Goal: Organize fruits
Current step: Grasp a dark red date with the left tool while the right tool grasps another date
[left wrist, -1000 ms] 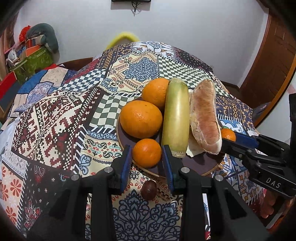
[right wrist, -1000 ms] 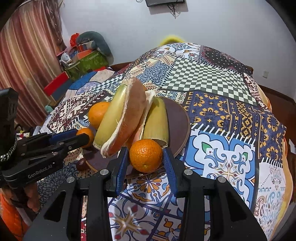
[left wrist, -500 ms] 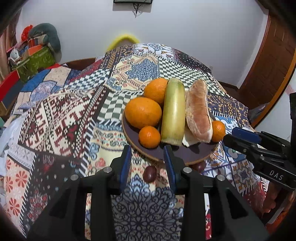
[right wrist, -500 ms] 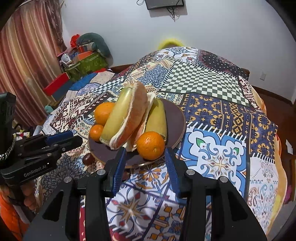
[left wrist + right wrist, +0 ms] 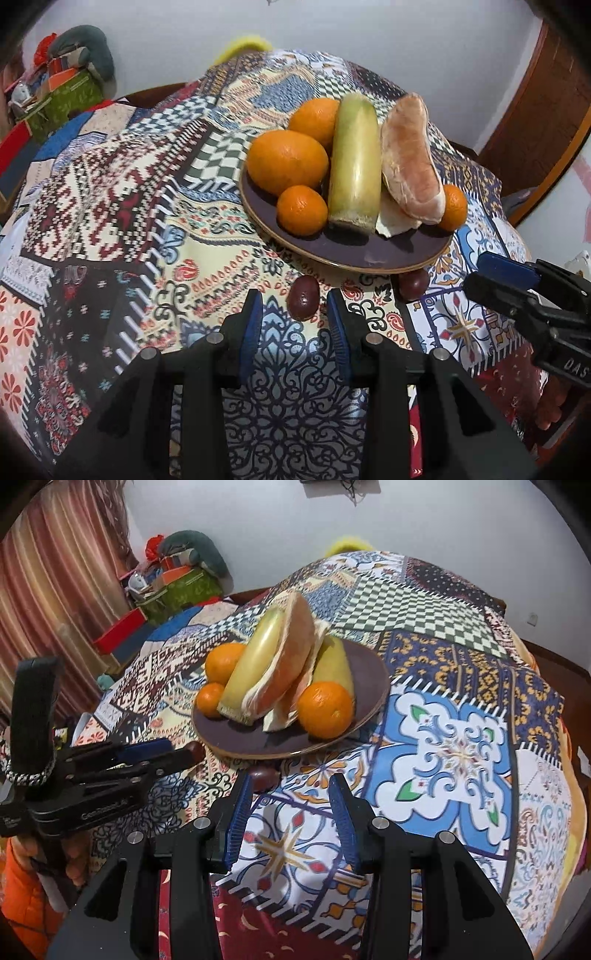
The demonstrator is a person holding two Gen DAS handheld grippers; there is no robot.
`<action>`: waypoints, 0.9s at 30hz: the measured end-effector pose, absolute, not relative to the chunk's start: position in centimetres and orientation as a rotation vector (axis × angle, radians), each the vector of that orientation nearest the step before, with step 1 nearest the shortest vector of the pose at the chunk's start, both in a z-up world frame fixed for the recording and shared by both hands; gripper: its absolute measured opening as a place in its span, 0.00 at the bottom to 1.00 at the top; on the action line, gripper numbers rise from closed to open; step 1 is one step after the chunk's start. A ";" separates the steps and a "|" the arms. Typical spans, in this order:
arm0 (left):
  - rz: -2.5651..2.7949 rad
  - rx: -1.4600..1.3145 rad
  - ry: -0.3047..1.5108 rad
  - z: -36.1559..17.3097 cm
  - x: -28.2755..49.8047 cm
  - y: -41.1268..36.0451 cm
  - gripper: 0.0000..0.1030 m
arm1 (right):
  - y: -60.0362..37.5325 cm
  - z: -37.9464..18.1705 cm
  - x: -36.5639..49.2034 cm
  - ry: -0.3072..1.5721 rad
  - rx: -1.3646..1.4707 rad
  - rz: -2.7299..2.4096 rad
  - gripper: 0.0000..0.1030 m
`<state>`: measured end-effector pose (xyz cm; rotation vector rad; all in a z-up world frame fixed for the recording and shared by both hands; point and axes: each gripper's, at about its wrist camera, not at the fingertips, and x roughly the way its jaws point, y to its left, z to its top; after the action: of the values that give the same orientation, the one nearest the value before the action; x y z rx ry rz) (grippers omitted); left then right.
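Note:
A dark plate (image 5: 388, 254) (image 5: 369, 672) on the patterned cloth holds several oranges (image 5: 286, 160), a small orange (image 5: 302, 209), a right-side orange (image 5: 325, 709), a green-yellow rind piece (image 5: 354, 162) and a peeled pomelo wedge (image 5: 412, 162). Two dark red fruits lie on the cloth in front of the plate: one (image 5: 303, 295) just ahead of my open left gripper (image 5: 295, 325), another (image 5: 414, 283) (image 5: 264, 775) under the plate's rim. My right gripper (image 5: 291, 805) is open and empty, back from the plate.
The patchwork cloth (image 5: 110, 221) covers a rounded table that falls away on all sides. A green box with clutter (image 5: 177, 587) and a striped curtain (image 5: 55, 572) stand at the left. A wooden door (image 5: 535, 122) is at the right.
Both grippers have pulled back from the plate. The right gripper has left the orange on the plate's right side. The two dark red fruits have come into view.

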<state>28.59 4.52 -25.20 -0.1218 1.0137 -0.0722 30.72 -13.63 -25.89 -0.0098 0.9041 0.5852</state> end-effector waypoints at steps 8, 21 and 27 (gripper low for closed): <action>-0.078 -0.110 1.001 -25.9 29.5 4.5 0.31 | -11.6 -27.0 31.2 0.936 -0.032 0.638 0.38; -0.102 -0.115 0.974 -25.6 29.0 4.5 0.14 | -9.7 -28.0 31.9 0.960 -0.082 0.641 0.25; -0.101 -0.113 0.958 -24.5 27.7 4.6 0.14 | -10.1 -27.5 31.3 0.945 -0.077 0.647 0.25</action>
<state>27.70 4.62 -24.53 -0.1127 0.9576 -0.1005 31.26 -10.08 -27.52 -0.0765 0.9454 0.6468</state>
